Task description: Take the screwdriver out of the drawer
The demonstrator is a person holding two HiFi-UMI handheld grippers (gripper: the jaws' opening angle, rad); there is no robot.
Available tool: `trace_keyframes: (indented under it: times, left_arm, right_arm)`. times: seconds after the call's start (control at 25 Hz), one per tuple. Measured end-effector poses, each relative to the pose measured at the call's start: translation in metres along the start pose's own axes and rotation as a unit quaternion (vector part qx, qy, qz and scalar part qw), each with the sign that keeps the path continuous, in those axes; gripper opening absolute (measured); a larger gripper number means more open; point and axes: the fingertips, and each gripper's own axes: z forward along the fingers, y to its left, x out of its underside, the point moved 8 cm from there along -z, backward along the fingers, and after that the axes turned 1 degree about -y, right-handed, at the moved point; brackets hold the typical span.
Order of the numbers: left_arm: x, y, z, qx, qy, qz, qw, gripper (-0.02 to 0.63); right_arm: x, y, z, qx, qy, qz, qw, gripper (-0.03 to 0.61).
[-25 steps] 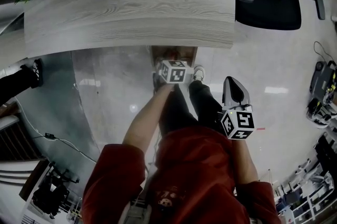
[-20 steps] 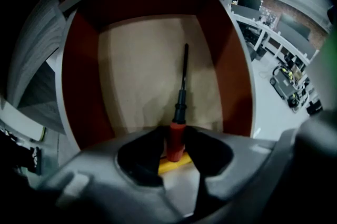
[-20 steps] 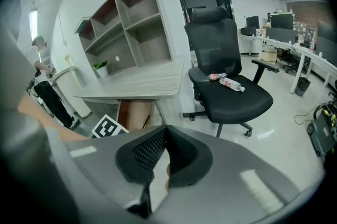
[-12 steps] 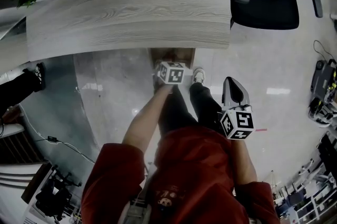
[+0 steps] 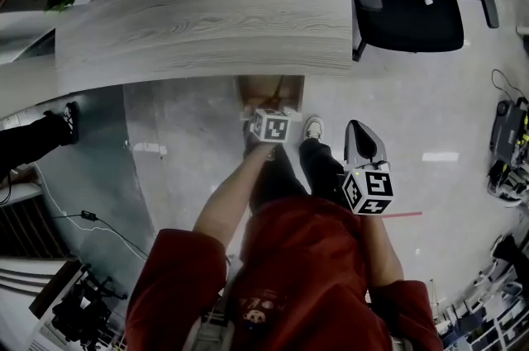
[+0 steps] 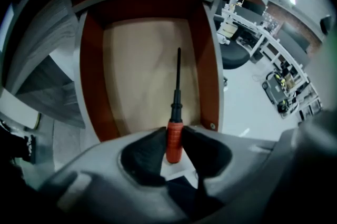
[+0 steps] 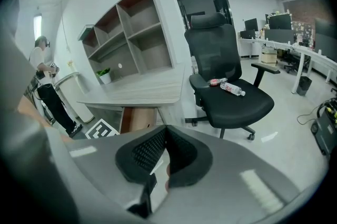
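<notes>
The left gripper (image 6: 174, 136), its jaws having just closed, clamps the screwdriver (image 6: 176, 104) by its red handle. The shaft points to 12 o'clock, over the open drawer (image 6: 90, 75). The right gripper (image 7: 165, 132), shut and empty, hangs well apart at 4 o'clock in the head view.

The left gripper (image 6: 174, 134) has just closed on the screwdriver (image 6: 176, 104) over the drawer (image 6: 138, 67).

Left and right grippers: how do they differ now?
The left gripper grips a screwdriver, its jaws having just been closing on the red handle; the right gripper is shut, empty. The left points into the open drawer; the right faces an office chair. Both have dark jaws.
</notes>
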Motion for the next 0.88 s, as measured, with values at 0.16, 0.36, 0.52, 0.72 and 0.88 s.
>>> trace_keyframes:
  times: [0.16,0.36,0.52,0.72,0.88]
  left_arm:
    - [0.01,-0.009,-0.023,-0.003,-0.004,-0.019,0.9998,0.095]
    - [0.013,-0.02,-0.058,-0.01,-0.019,-0.036,0.9991,0.095]
    - [0.02,-0.026,-0.087,-0.017,-0.031,-0.063,0.9974,0.095]
    - [0.034,-0.03,-0.124,-0.019,-0.044,-0.095,0.9944,0.095]
    - [0.037,-0.033,-0.146,-0.021,-0.068,-0.125,0.9896,0.096]
  right_arm:
    - [0.0,0.0,-0.013,-0.014,-0.008,-0.007,1.0,-0.002]
    - [-0.001,-0.003,-0.026,-0.033,-0.012,-0.021,0.999,-0.002]
    - [-0.005,-0.001,-0.03,-0.051,-0.011,-0.049,0.997,-0.002]
    - [-0.018,0.011,-0.035,-0.073,-0.021,-0.078,0.994,-0.002]
    - [-0.028,0.019,-0.034,-0.095,-0.022,-0.104,0.99,-0.002]
